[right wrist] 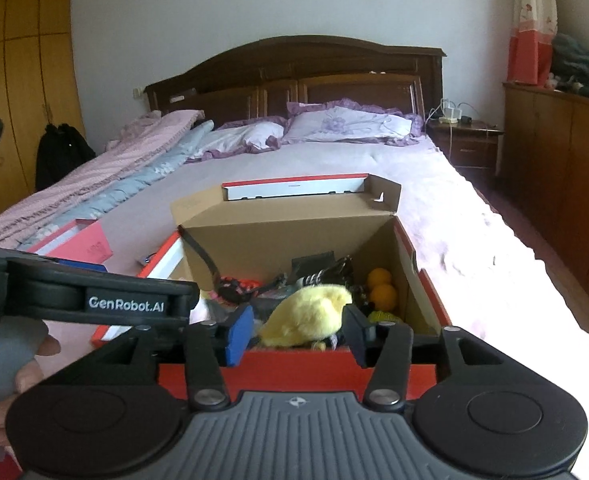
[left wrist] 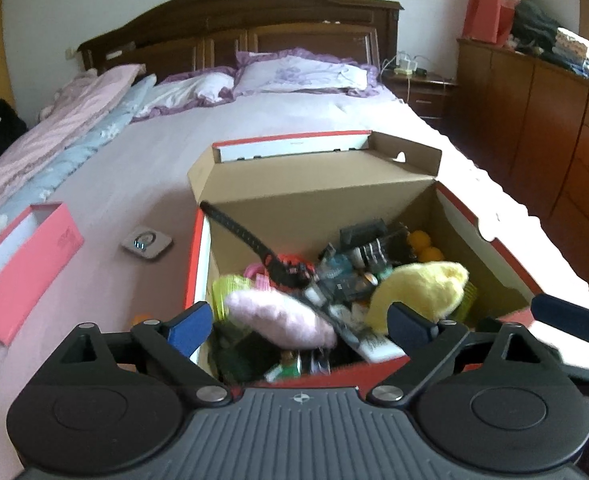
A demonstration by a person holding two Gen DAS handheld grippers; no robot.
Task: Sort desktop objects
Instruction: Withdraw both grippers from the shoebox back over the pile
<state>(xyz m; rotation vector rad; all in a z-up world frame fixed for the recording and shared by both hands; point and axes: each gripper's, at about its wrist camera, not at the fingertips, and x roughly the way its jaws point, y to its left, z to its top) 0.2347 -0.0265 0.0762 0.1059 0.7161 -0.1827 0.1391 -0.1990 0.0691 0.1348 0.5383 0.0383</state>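
Observation:
An open red cardboard box (left wrist: 490, 226) (right wrist: 426, 284) sits on the bed, full of mixed objects: a yellow plush toy (left wrist: 418, 288) (right wrist: 310, 316), a pink plush (left wrist: 282, 318), a black watch strap (left wrist: 246, 232), orange balls (left wrist: 424, 246) (right wrist: 380, 286) and other small items. My left gripper (left wrist: 298, 326) is open above the box's near end, with the pink plush between its fingers but not touching them. My right gripper (right wrist: 298, 334) is open at the box's near rim, its fingers either side of the yellow plush without closing on it.
A pink box (left wrist: 22, 268) (right wrist: 90, 246) and a small white square device (left wrist: 146, 242) lie on the bed left of the red box. The left gripper body (right wrist: 94, 300) crosses the right wrist view. Folded bedding lies at far left, pillows at the headboard, wooden cabinets on the right.

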